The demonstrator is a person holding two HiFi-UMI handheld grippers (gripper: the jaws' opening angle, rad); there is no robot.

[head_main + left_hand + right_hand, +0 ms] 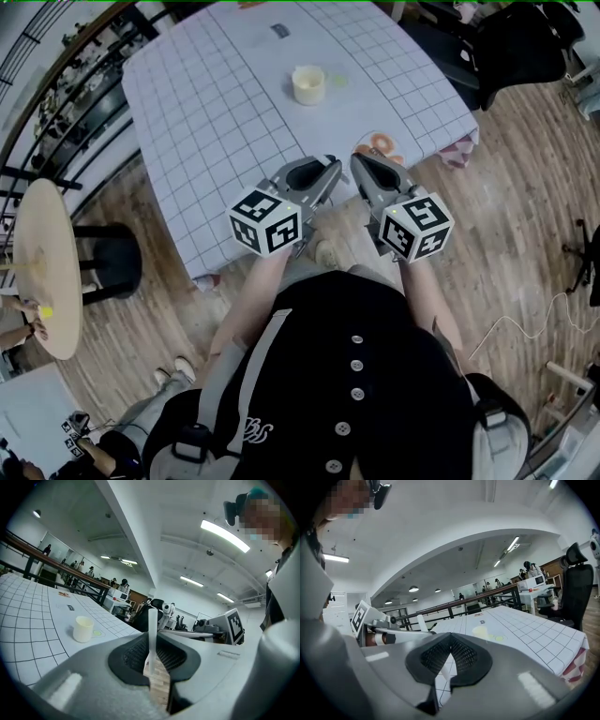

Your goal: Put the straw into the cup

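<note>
Black top (375,394) with white buttons is noted nearest in the head view; the white cursive print on it cannot be read. Left gripper (330,169) is clamped on the straw (152,630), which is held upright between the pads. Right gripper (360,161) is held just beside it at 3 o'clock, jaws together, nothing between. Cream cup (307,84) is stood at 12 o'clock on the grid-clothed table (216,122), contents not discernible; a pale green spot (338,81) is seen at its 3 o'clock. A small dark label (280,30) beyond is illegible.
</note>
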